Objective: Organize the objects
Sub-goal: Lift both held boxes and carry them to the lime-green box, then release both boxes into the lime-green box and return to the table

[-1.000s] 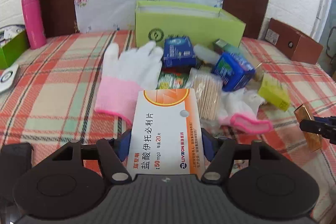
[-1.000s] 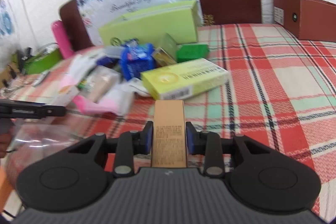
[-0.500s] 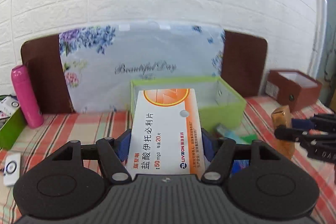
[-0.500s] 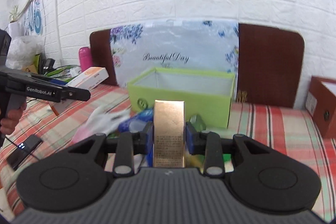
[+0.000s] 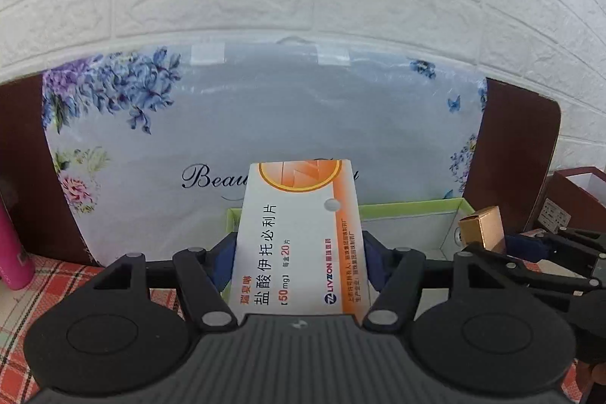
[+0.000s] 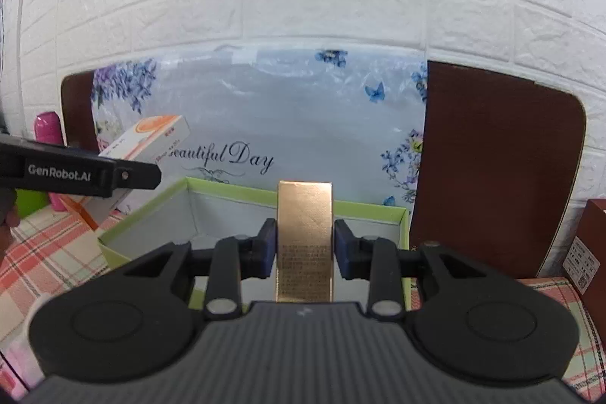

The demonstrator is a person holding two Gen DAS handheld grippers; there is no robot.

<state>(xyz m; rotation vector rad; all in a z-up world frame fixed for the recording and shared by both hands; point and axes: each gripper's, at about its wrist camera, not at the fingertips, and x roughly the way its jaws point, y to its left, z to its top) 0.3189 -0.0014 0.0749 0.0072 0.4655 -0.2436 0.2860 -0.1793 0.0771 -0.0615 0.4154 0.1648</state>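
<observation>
The left gripper (image 5: pixel 299 265) is clamped on a white and orange medicine box (image 5: pixel 299 241), held up over the near wall of the green open box (image 6: pixel 250 194). The right gripper (image 6: pixel 305 248) pinches a slim gold carton (image 6: pixel 305 230) above the same box's opening. Behind both stands a floral "Beautiful Day" board (image 6: pixel 288 108) against a brown headboard (image 6: pixel 496 158). A pink bottle (image 5: pixel 13 260) sits far left of the left gripper; a brown box (image 6: pixel 592 245) lies right of the right one, on plaid cloth (image 6: pixel 41 252).
</observation>
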